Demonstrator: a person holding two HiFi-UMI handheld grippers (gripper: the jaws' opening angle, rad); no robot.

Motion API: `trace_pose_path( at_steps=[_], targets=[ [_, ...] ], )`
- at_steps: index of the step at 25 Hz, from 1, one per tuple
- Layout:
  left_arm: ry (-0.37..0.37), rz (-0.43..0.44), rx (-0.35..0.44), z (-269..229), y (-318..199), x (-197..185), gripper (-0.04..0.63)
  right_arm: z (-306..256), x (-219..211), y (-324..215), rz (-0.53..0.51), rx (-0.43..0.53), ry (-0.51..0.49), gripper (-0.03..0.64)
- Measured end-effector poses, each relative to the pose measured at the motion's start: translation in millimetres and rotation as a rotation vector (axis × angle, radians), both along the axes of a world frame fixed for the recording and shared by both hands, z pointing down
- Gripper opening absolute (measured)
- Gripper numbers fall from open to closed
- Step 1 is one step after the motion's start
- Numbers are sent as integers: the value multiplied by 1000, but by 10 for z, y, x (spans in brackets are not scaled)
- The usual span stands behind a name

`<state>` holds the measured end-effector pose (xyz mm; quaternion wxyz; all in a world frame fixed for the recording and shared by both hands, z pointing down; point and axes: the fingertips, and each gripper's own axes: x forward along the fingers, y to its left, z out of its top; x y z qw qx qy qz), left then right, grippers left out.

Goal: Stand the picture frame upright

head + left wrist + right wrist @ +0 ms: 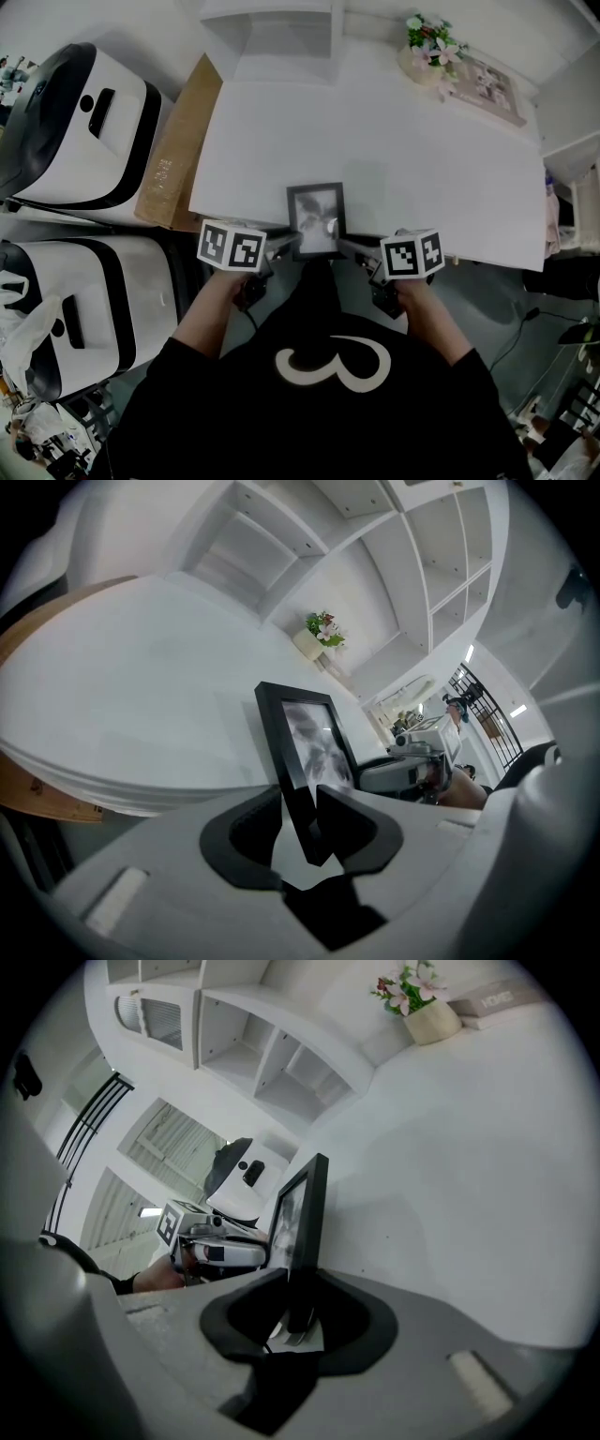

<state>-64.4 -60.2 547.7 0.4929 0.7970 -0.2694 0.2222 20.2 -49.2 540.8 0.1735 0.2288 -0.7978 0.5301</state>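
A black picture frame (316, 217) with a grey print sits at the near edge of the white table (403, 159), between my two grippers. My left gripper (281, 243) is shut on its lower left edge. In the left gripper view the frame (307, 747) rises from between the dark pads (356, 822). My right gripper (352, 247) is shut on the lower right edge. In the right gripper view the frame (305, 1227) shows edge-on in the jaws. It looks tilted up off the tabletop, print side toward the person.
A flower pot (428, 49) and a pale framed picture (488, 89) stand at the table's far right. White shelving (281, 33) lines the back. A cardboard sheet (178, 141) and two white-and-black machines (80, 122) stand left of the table.
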Motion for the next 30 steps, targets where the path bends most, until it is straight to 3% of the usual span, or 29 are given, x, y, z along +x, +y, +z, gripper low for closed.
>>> trace_pose_path(
  at_steps=[17, 30],
  targets=[
    [-107, 48, 290, -436, -890, 56, 121, -327, 56, -842, -49, 288, 123, 97],
    [-215, 93, 661, -761, -1864, 199, 121, -478, 181, -1845, 29, 500, 241, 95]
  ],
)
